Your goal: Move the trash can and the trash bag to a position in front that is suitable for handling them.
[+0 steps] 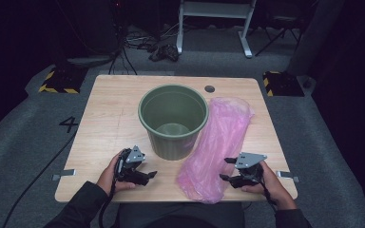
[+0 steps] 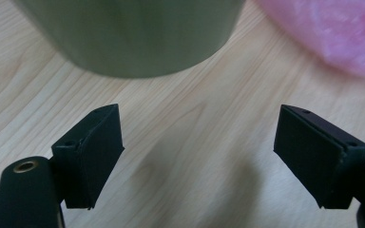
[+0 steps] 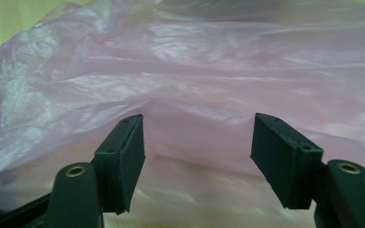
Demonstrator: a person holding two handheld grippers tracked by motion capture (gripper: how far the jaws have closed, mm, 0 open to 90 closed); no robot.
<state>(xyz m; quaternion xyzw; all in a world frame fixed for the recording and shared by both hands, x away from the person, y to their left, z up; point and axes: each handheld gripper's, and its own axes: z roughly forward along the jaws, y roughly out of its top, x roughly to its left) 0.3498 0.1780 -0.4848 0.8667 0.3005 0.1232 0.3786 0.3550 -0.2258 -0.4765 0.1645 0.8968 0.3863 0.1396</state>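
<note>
pink plastic bag [image 1: 216, 147]: crumpled, translucent, flat on table [image 1: 109, 118] right of green bucket [image 1: 173, 121] | right gripper [image 1: 226, 169]: jaws wide, at bag edge, gripping nothing | left gripper [image 1: 148, 170]: jaws wide, empty

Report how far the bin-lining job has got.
Done: nothing yet; the green bin stands unlined. In hand: the right gripper, jaws open, is at the pink bag lying flat beside the bin; the left gripper is open, empty. Left: grasping, opening, fitting the bag.

Table brightly lit, surroundings dark; both gripper views softly blurred.
</note>
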